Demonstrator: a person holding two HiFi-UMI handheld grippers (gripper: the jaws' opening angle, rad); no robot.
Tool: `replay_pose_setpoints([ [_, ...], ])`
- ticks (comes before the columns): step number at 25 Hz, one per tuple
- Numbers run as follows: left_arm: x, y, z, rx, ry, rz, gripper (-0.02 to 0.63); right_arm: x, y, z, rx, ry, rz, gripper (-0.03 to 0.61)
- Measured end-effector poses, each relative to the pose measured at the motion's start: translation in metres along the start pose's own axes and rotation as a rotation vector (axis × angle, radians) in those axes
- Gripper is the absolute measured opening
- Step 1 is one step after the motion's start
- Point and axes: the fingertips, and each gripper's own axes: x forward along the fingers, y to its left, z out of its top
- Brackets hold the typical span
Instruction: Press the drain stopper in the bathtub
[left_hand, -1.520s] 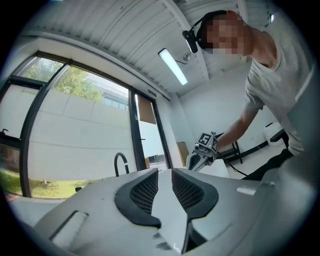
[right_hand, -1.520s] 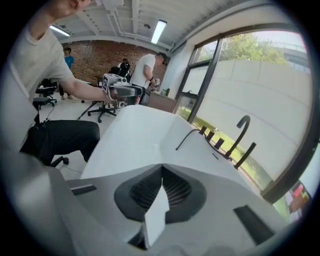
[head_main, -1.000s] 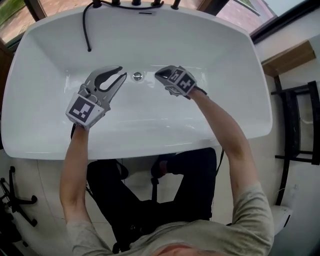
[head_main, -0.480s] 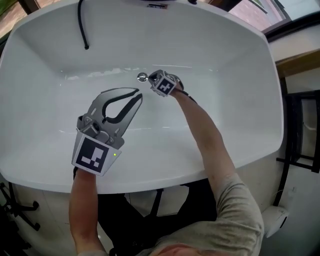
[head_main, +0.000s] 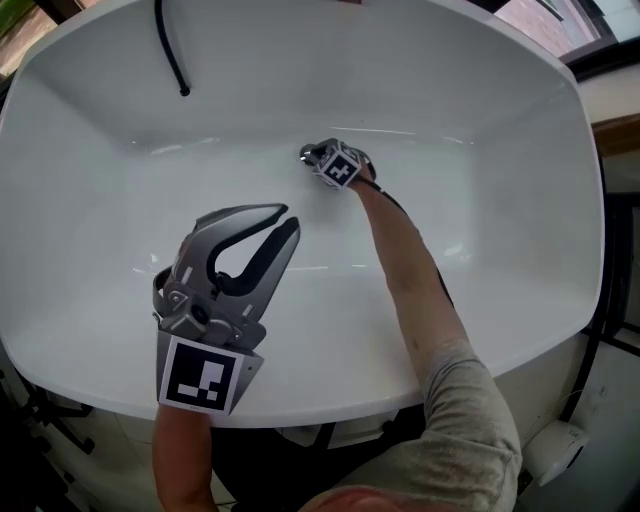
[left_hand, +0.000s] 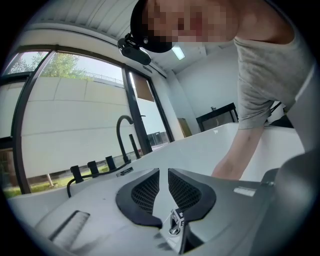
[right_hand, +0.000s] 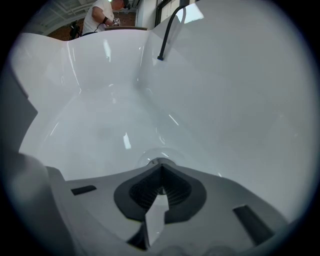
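The chrome drain stopper (head_main: 305, 152) sits at the bottom of the white bathtub (head_main: 520, 90). My right gripper (head_main: 313, 156) reaches down into the tub, shut, with its tips right at the stopper. In the right gripper view the closed tips of that gripper (right_hand: 160, 169) cover the near edge of the stopper (right_hand: 159, 161); I cannot tell whether they touch it. My left gripper (head_main: 290, 218) hangs over the near side of the tub, away from the drain. Its jaws stand a narrow gap apart with nothing between them, as the left gripper (left_hand: 163, 171) also shows in its own view.
A black hose (head_main: 168, 48) hangs down the tub's far inner wall, also in the right gripper view as the hose (right_hand: 167, 32). A black faucet (left_hand: 124, 135) and knobs (left_hand: 92, 169) line the far rim. A dark-framed window stands behind.
My right gripper went down and forward from beside the drain onto the stopper. My left gripper drew back toward the near rim, and the head view came closer to the tub.
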Motion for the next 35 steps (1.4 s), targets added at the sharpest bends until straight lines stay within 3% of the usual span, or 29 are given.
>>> replay_pose_setpoints([
  [6,0.001,0.000,-0.002,0.058,0.018,0.009,0.049,0.028,-0.003,-0.011,-0.071,0.056,-0.009,0.000],
  [13,0.002,-0.002,-0.003,0.093,0.027,0.009,0.049,0.031,-0.001,-0.011,-0.063,0.088,-0.046,0.003],
  [18,0.002,-0.003,-0.004,0.110,0.034,0.006,0.049,0.036,0.001,-0.012,-0.157,0.161,-0.072,0.002],
  [20,0.002,-0.004,-0.004,0.124,0.038,0.002,0.049,0.038,0.002,-0.011,-0.140,0.155,-0.067,0.002],
  [26,0.005,-0.011,-0.010,0.184,0.043,-0.015,0.049,0.011,-0.013,-0.008,0.058,0.089,-0.078,0.000],
  [29,0.004,-0.012,-0.015,0.202,0.045,-0.015,0.049,-0.028,-0.008,-0.005,0.115,0.033,-0.028,0.000],
  [32,0.008,-0.011,-0.020,0.230,0.043,-0.017,0.049,-0.092,-0.004,0.014,0.115,-0.081,0.050,0.000],
  [35,0.010,-0.005,-0.026,0.220,0.035,-0.020,0.049,-0.181,0.013,0.058,0.087,-0.236,0.111,0.000],
])
